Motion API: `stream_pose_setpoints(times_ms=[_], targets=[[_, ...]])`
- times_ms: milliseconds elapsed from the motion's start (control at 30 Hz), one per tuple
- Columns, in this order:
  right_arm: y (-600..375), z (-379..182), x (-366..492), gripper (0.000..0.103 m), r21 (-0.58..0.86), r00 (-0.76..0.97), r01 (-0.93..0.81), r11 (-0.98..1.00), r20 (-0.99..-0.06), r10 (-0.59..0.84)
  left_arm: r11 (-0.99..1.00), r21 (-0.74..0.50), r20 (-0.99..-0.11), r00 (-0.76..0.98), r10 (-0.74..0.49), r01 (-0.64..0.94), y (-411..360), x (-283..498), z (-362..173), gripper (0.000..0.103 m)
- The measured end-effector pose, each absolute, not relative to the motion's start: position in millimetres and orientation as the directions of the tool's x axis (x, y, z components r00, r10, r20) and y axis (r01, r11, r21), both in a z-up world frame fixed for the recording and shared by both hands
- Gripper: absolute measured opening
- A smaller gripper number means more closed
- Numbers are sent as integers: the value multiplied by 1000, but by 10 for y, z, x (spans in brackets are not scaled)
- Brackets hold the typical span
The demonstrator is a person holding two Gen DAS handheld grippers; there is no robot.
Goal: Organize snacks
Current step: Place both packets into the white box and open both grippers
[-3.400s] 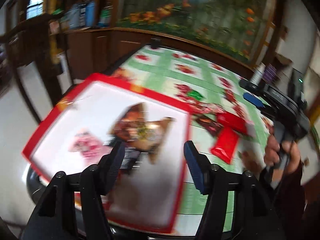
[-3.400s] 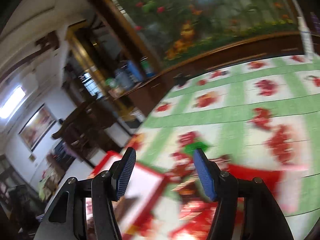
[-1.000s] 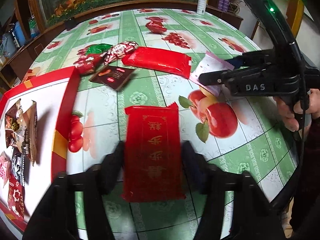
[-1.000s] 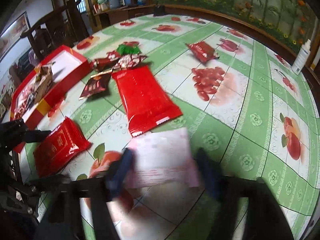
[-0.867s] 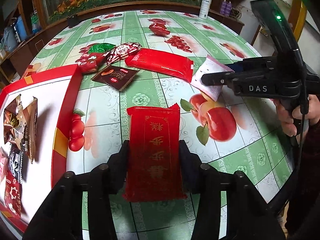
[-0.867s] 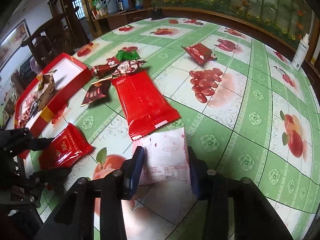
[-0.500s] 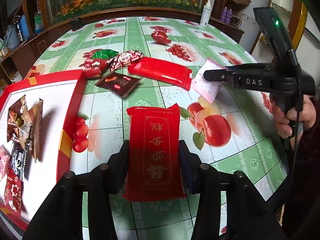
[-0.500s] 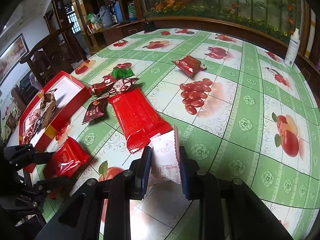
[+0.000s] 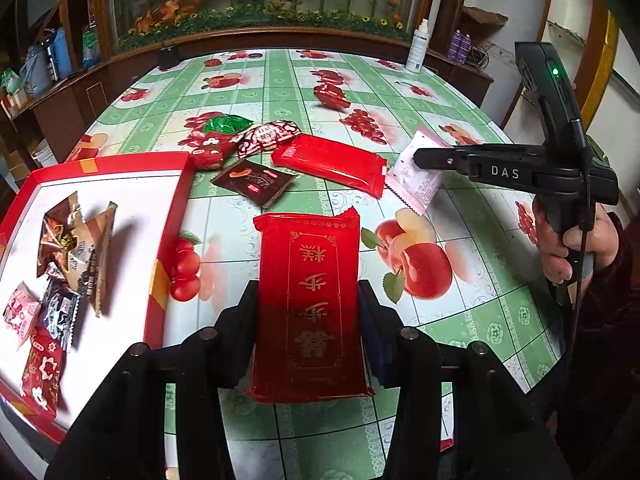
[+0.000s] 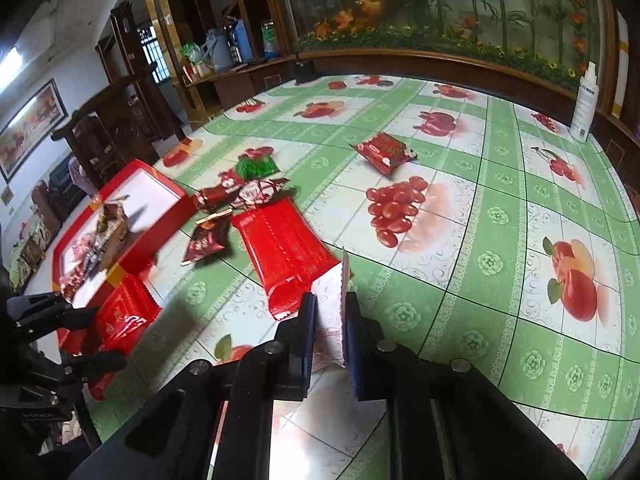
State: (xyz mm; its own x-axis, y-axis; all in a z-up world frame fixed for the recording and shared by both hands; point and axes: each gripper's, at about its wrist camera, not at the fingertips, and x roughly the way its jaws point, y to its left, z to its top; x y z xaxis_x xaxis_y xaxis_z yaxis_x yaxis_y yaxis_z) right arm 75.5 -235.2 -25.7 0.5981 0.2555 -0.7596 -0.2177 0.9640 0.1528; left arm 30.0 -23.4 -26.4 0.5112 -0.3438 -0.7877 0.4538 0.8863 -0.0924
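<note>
Left claw (image 9: 308,312) closed tight on a red packet (image 9: 308,300) with gold writing, one finger on each long side. Packet lifted above the table (image 9: 500,312), pointing away from the camera.

Right claw (image 10: 329,320) squeezed almost shut on a thin white and pink packet (image 10: 332,312), held on its edge between the two blue pads. Same white packet (image 9: 416,174) seen from the left camera, hanging tilted at the tip of the right claw (image 9: 418,158), just above the table.

Red tray (image 9: 170,220) on the left side of the table, with a white floor. Small snacks (image 9: 72,248) piled in the tray near its left part.

More snacks loose on the table, beside the tray's far corner: a long red pack (image 9: 330,164), a dark brown packet (image 9: 254,182), a red and white wrapper (image 9: 268,136), a green one (image 9: 226,123). Another red snack (image 9: 331,95) alone, farther back on the cloth.

White bottle (image 9: 416,50) standing at the far edge.
</note>
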Motion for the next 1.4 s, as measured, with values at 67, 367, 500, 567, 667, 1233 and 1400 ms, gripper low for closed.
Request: stream_pose_setpoints(times_ms=[67, 367, 500, 567, 667, 1233, 1400], targets=[[-2377, -254, 764, 13, 162, 600, -209, 964, -757, 257, 890, -100, -783, 516, -346, 446, -189, 292, -229, 44], [-2436, -232, 776, 13, 180, 621, -183, 967, -741, 255, 909, -95, -733, 589, -340, 406, 100, 193, 14, 44], [-2661, -179, 744, 14, 232, 654, -120, 965, -713, 252, 921, -107, -718, 612, -331, 373, 296, 187, 65, 44], [-2812, -167, 732, 14, 267, 670, -72, 961, -701, 245, 928, -118, -716, 617, -326, 353, 402, 203, 70, 44], [-3036, -205, 765, 14, 330, 683, 24, 944, -695, 225, 940, -120, -708, 636, -307, 320, 558, 206, 78, 44], [-2205, -153, 1010, 13, 475, 755, -4, 880, -576, 314, 980, -102, -658, 728, -194, 169, 1305, 161, 118, 45], [-1458, -70, 1114, 13, 506, 742, -182, 843, -492, 455, 989, -94, -665, 732, -146, 112, 1487, 216, 43, 45]])
